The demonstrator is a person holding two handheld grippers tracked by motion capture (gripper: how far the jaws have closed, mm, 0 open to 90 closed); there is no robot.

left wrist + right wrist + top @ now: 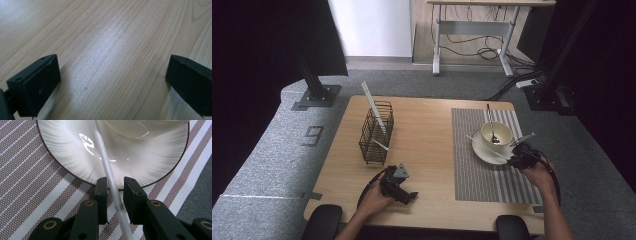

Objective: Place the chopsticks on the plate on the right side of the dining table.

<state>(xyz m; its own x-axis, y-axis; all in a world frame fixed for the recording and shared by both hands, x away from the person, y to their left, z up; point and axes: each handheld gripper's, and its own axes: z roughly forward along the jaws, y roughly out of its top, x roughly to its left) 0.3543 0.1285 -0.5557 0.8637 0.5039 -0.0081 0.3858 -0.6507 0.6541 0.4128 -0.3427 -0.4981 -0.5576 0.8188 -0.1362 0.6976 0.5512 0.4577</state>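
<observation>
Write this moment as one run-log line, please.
right hand-held gripper: open, white chopstick between jaws, lying across plate | left hand-held gripper: open, over bare table

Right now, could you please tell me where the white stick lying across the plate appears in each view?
High view: white stick slants across the plate, right of centre, ending at the right gripper.
Right gripper view: the stick runs up the middle, between parted jaws.
Left gripper view: bare wooden tabletop between wide-apart jaws.
Shared landmark: the plate on the striped placemat.
</observation>
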